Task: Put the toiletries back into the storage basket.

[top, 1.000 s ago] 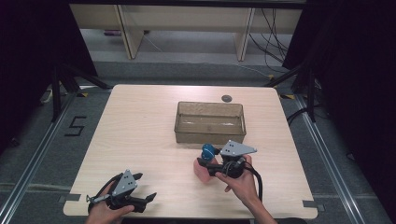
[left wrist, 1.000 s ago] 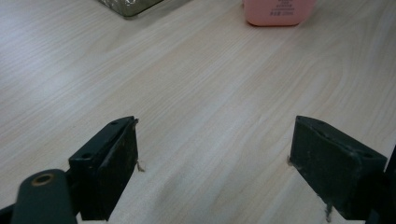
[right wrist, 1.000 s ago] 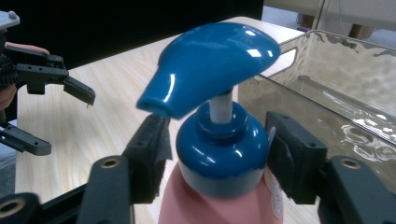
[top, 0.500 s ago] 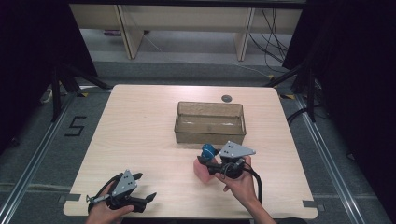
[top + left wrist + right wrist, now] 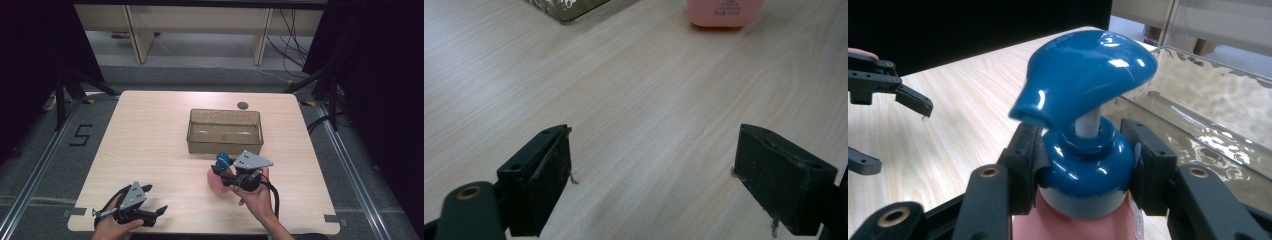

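Since a second ago: right claw (image 5: 1083,165) has just been closing, its jaws drawing in on the blue collar of the pump bottle (image 5: 218,181); both hands sit where they were and the bottle has not shifted on the worktop (image 5: 150,135).
Left claw (image 5: 150,210): at the near left corner of the worktop in the high view, jaws spread wide, nothing between them; its own view looks across bare wood toward the pink base of the bottle (image 5: 725,11).
Bottle, place: upright on the worktop, right of centre, just in front of the clear bin (image 5: 225,131) and apart from its near wall.
Bottle, build: pink plastic body, glossy blue collar and a blue pump head (image 5: 1088,75) on a thin white stem.
Right claw, grip: pinching the collar from both sides, pads pressed against its rounded flanks below the pump head.
Handling, judged: probably light to moderate in weight, depending on how full it is; body stiff enough to keep its shape; collar smooth and curved, so the pads could slide up or down it.
Where to hold, judged: the collar is the sound place, since the pump head overhangs it and should stop an upward slip; the stem looks too thin and the head would sink if pressed.
Clear bin: open-topped, empty as far as can be seen, beyond the bottle.
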### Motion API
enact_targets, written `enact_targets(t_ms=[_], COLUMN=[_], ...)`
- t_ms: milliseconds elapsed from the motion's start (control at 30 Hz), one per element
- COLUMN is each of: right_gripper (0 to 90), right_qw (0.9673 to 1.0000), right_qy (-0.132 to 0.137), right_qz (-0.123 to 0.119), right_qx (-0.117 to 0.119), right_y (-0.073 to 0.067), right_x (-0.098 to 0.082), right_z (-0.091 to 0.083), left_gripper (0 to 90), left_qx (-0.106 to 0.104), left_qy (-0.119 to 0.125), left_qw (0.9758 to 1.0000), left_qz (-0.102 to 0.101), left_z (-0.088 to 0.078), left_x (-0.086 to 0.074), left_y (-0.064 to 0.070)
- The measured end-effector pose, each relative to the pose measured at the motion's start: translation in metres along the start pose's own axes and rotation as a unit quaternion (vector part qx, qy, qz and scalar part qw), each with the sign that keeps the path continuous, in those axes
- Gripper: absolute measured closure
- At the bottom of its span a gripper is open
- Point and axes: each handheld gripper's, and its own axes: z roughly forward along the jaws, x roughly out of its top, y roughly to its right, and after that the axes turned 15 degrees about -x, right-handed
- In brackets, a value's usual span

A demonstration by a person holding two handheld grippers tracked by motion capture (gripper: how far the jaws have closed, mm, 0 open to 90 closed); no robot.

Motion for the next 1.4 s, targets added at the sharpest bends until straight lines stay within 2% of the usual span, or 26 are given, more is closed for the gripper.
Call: enact_targets(t_ms=[100, 133, 200, 267, 300, 333, 367, 467, 500, 533, 567, 600, 633, 667, 800, 833, 967, 1000, 1033, 1100, 1133, 1167, 1200, 1267, 1300, 1400], right_gripper=[53.6, 53.6, 53.7, 53.7, 53.7, 53.7, 53.7, 53.7, 53.6, 53.7, 53.7, 53.7, 53.7, 53.7, 53.7, 53.7, 53.7, 53.7, 53.7, 53.7, 53.7, 53.7, 53.6, 53.7, 53.7, 53.7], right_qw=[1.0000, 0.9997, 0.9999, 0.9996, 0.9998, 0.9998, 0.9998, 0.9997, 0.9998, 0.9997, 0.9998, 0.9998, 0.9998, 0.9998, 0.9997, 0.9999, 0.9998, 0.9998, 0.9998, 0.9999, 0.9998, 0.9998, 0.9996, 0.9997, 0.9998, 0.9997], right_qy=[0.005, 0.020, 0.010, 0.021, 0.017, 0.015, 0.015, 0.016, 0.012, 0.018, 0.016, 0.014, 0.010, 0.013, 0.000, 0.008, 0.007, 0.012, 0.011, 0.011, 0.008, 0.012, 0.003, 0.013, 0.014, 0.010], right_qz=[0.005, -0.003, -0.002, -0.007, 0.006, -0.002, 0.007, -0.002, 0.007, -0.002, 0.002, 0.010, 0.011, 0.007, 0.023, 0.010, 0.018, 0.005, 0.012, 0.004, 0.017, 0.009, 0.026, 0.013, 0.014, 0.019], right_qx=[-0.001, -0.013, -0.010, -0.016, -0.011, -0.014, -0.014, -0.018, -0.014, -0.018, -0.016, -0.005, -0.011, -0.013, -0.012, -0.011, -0.004, -0.012, -0.007, -0.010, -0.009, -0.010, -0.007, -0.013, -0.002, -0.010], right_y=[0.002, 0.003, 0.004, 0.008, 0.007, 0.010, 0.009, 0.013, 0.012, 0.014, 0.015, 0.014, 0.015, 0.016, 0.015, 0.017, 0.018, 0.020, 0.019, 0.021, 0.019, 0.021, 0.020, 0.022, 0.022, 0.023], right_x=[0.003, 0.005, 0.007, 0.008, 0.009, 0.010, 0.011, 0.013, 0.014, 0.015, 0.015, 0.015, 0.016, 0.017, 0.018, 0.019, 0.022, 0.023, 0.023, 0.026, 0.026, 0.028, 0.028, 0.030, 0.031, 0.033], right_z=[-0.001, 0.000, -0.002, -0.001, -0.001, -0.001, -0.001, -0.002, -0.002, -0.001, -0.001, 0.000, -0.001, -0.001, -0.003, -0.001, -0.001, -0.001, -0.001, -0.002, -0.002, -0.002, -0.003, -0.003, -0.002, -0.003], left_gripper=[14.9, 14.9, 14.9, 14.9, 14.9, 14.9, 14.9, 14.9, 14.9, 14.9, 14.9, 14.9, 14.9, 14.9, 14.9, 14.9, 14.9, 14.9, 14.9, 14.9, 14.9, 14.9, 14.9, 14.9, 14.9, 14.9], left_qx=[0.000, 0.001, 0.000, 0.003, 0.002, 0.002, 0.000, 0.000, -0.001, -0.001, 0.001, 0.005, 0.003, 0.000, 0.005, 0.003, 0.003, 0.003, 0.003, -0.001, 0.004, 0.004, 0.003, 0.002, -0.001, 0.003], left_qy=[0.000, 0.000, 0.001, -0.009, -0.001, 0.001, 0.001, -0.016, -0.013, -0.014, -0.003, -0.010, -0.017, -0.015, -0.017, -0.016, -0.016, -0.009, -0.015, -0.014, -0.011, -0.010, -0.005, 0.000, -0.015, -0.007], left_qw=[1.0000, 1.0000, 1.0000, 0.9999, 1.0000, 1.0000, 1.0000, 0.9998, 0.9999, 0.9998, 1.0000, 0.9999, 0.9998, 0.9999, 0.9998, 0.9998, 0.9998, 1.0000, 0.9999, 0.9999, 0.9999, 0.9999, 1.0000, 1.0000, 0.9999, 1.0000], left_qz=[-0.002, -0.001, -0.002, 0.006, 0.002, 0.001, -0.001, 0.011, 0.008, 0.011, 0.001, 0.004, 0.011, 0.006, 0.009, 0.008, 0.009, 0.002, 0.007, 0.009, 0.006, 0.005, 0.000, -0.001, 0.009, 0.001], left_z=[0.000, 0.000, 0.000, -0.001, 0.000, 0.000, 0.000, -0.003, -0.002, -0.002, -0.001, -0.001, -0.003, -0.002, -0.002, -0.002, -0.002, -0.001, -0.002, -0.002, -0.002, -0.001, -0.001, -0.001, -0.003, -0.001], left_x=[0.000, 0.000, 0.000, 0.000, 0.000, 0.000, 0.000, 0.000, 0.000, 0.000, -0.001, -0.001, -0.001, 0.000, -0.001, -0.001, -0.001, -0.001, -0.001, 0.000, -0.001, -0.001, -0.001, 0.000, 0.000, -0.002], left_y=[0.000, 0.000, 0.000, -0.002, -0.001, -0.001, -0.001, -0.003, -0.003, -0.003, -0.001, -0.001, -0.003, -0.003, -0.002, -0.002, -0.002, -0.002, -0.002, -0.003, -0.002, -0.002, -0.001, -0.002, -0.003, -0.001])
